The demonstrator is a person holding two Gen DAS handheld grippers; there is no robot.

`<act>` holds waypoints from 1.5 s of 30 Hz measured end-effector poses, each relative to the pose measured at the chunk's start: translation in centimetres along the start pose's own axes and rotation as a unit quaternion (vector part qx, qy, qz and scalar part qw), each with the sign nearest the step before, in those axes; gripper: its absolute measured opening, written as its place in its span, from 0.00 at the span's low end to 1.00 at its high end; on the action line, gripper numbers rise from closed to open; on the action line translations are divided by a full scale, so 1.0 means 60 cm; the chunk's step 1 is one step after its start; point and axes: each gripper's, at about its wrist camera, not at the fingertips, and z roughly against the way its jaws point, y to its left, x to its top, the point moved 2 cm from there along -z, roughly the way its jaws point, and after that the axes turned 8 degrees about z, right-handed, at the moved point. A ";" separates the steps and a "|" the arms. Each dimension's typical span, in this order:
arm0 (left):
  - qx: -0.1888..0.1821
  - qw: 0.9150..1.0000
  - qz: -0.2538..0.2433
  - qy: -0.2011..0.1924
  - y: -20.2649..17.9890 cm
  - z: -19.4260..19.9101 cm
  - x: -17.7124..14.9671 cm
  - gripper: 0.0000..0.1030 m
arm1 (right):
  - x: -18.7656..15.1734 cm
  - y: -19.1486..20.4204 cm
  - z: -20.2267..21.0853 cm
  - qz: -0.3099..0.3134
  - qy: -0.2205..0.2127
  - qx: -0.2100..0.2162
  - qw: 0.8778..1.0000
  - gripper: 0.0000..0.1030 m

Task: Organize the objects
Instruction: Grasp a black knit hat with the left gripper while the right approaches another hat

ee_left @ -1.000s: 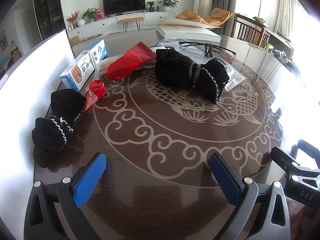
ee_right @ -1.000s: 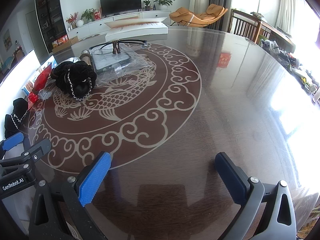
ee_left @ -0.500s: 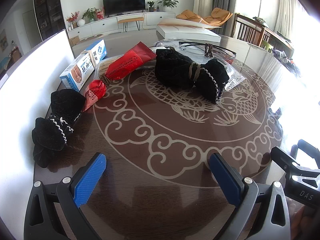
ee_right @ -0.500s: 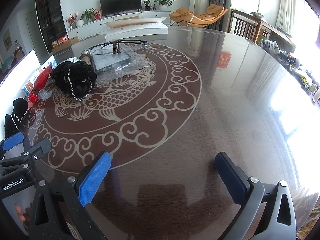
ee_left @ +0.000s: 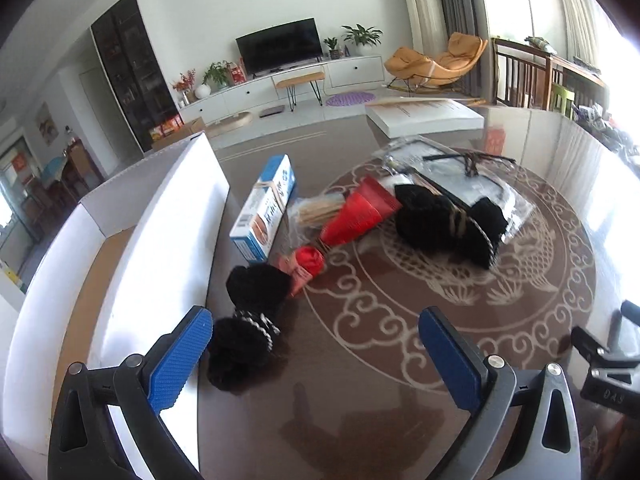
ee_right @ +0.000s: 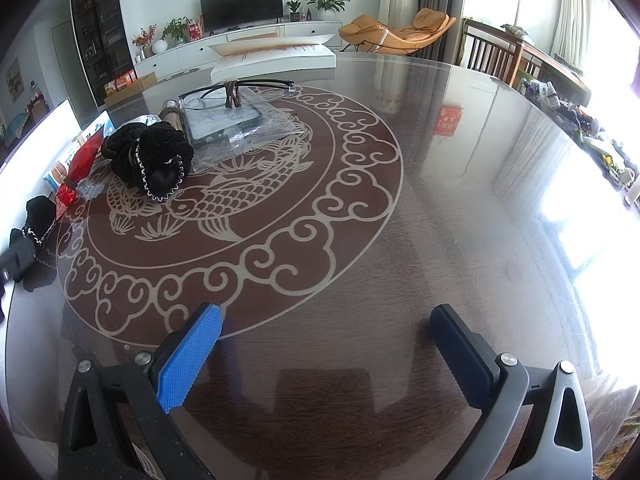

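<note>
Here I see the round desk point(ee_right: 460, 184) with its fish and cloud inlay carrying everything. Along its left edge stands a white open box point(ee_left: 160, 240). Beside the box lie a blue-and-white carton point(ee_left: 266, 208), a red packet point(ee_left: 360, 214) and a black scrunchie point(ee_left: 250, 320) with white trim; a second black scrunchie point(ee_right: 150, 160) sits nearer the middle, against a clear plastic bag point(ee_right: 240, 124). My left tool point(ee_left: 316, 352) hangs open and empty just short of the near scrunchie. My right tool point(ee_right: 326, 344) hovers open over bare desk, holding nothing.
</note>
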 end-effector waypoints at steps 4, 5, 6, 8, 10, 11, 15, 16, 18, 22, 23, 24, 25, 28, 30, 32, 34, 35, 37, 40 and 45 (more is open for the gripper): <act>-0.040 0.996 0.045 0.069 0.033 -0.079 0.030 1.00 | 0.000 0.000 0.000 0.000 0.000 0.000 1.000 1.00; -0.040 0.995 0.043 0.077 0.033 -0.093 0.029 1.00 | 0.000 0.000 0.000 0.000 0.000 0.000 1.000 1.00; -0.037 0.995 0.037 0.085 0.032 -0.106 0.028 1.00 | 0.000 0.001 0.000 0.000 0.000 0.000 1.000 1.00; -0.030 0.994 0.028 0.097 0.026 -0.123 0.022 1.00 | -0.001 0.000 0.000 0.000 0.000 0.001 1.000 1.00; -0.009 0.994 0.015 0.104 0.023 -0.136 0.017 1.00 | -0.001 0.000 0.001 0.000 0.000 0.001 1.000 1.00; 0.004 0.994 0.008 0.105 0.020 -0.141 0.017 1.00 | -0.001 0.000 0.000 0.000 0.000 0.001 1.000 1.00; 0.005 0.997 0.006 0.074 0.019 -0.118 0.000 0.82 | -0.001 0.000 0.001 0.000 0.000 0.001 1.000 1.00; 0.014 0.998 0.003 0.061 0.018 -0.104 -0.007 0.64 | -0.001 0.000 0.001 0.000 0.000 0.001 1.000 1.00; -0.013 0.998 0.009 0.053 0.015 -0.073 -0.024 0.54 | -0.001 0.000 0.001 0.000 0.000 0.001 1.000 1.00; -0.067 0.997 0.020 0.045 0.005 -0.012 -0.060 0.51 | -0.001 0.001 0.001 0.000 0.000 0.001 1.000 1.00; -0.076 0.996 0.020 0.039 0.003 0.000 -0.064 0.53 | -0.001 0.000 0.001 0.000 0.000 0.001 1.000 1.00; -0.077 0.996 0.020 0.033 0.001 0.012 -0.065 0.64 | 0.000 -0.001 0.000 0.000 -0.001 0.001 1.000 1.00; -0.071 0.997 0.023 0.023 0.005 0.021 -0.062 0.84 | -0.001 -0.001 0.000 0.000 -0.001 0.001 1.000 1.00; -0.067 0.997 0.039 -0.006 0.021 0.025 -0.037 1.00 | -0.001 0.000 0.000 0.000 -0.001 0.001 1.000 1.00; -0.075 0.996 0.043 0.020 0.028 0.004 -0.031 1.00 | 0.000 -0.001 0.000 0.000 -0.001 0.001 1.000 1.00; -0.080 0.994 0.043 0.055 0.029 -0.025 -0.036 1.00 | -0.001 -0.001 0.000 0.000 -0.001 0.001 1.000 1.00; -0.076 0.994 0.039 0.071 0.030 -0.042 -0.049 1.00 | -0.001 0.000 0.000 0.000 0.000 0.001 1.000 1.00; -0.075 0.994 0.039 0.075 0.031 -0.047 -0.057 1.00 | -0.001 0.000 0.000 0.000 0.000 0.001 1.000 1.00; -0.077 0.993 0.051 0.079 0.037 -0.054 -0.071 0.73 | -0.001 0.000 0.000 0.000 0.000 0.001 1.000 1.00; -0.075 0.994 0.053 0.067 0.045 -0.051 -0.079 0.43 | -0.001 0.000 0.001 0.002 0.000 0.003 1.000 1.00; -0.091 0.992 0.068 0.059 0.058 -0.030 -0.104 0.40 | 0.058 0.042 0.009 0.065 -0.025 0.047 0.996 0.96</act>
